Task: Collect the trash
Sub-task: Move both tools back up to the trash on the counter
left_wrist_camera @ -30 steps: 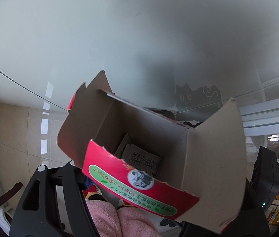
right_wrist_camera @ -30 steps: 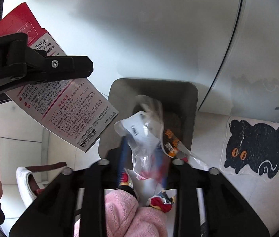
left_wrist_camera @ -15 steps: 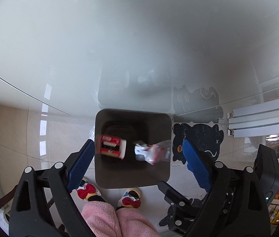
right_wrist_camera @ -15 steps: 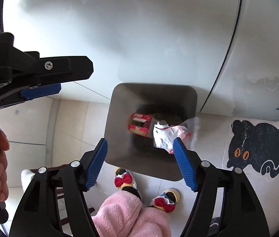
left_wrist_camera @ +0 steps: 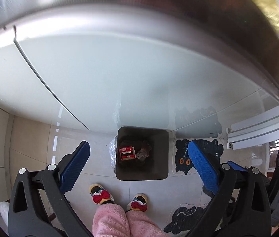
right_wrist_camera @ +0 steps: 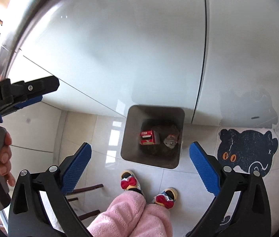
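Left gripper point(left_wrist_camera: 138, 154) jaws opening wide, empty, right gripper point(right_wrist_camera: 140, 152) likewise, both above bin point(right_wrist_camera: 127, 136) holding red box point(right_wrist_camera: 148, 137)

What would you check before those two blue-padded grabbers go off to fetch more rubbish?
1. Red cardboard box lies inside the square grey bin: ok.
2. Crumpled clear plastic wrapper lies in the bin beside the box: ok.
3. Left gripper has nothing between its pads, jaws opening: ok.
4. Right gripper likewise has nothing between its pads, jaws opening: ok.
5. Nothing stuck on the bin's rim: ok, though clear plastic bulges outside one wall.
6. Room left in the bin for more: cannot tell, its depth is hard to read from above.
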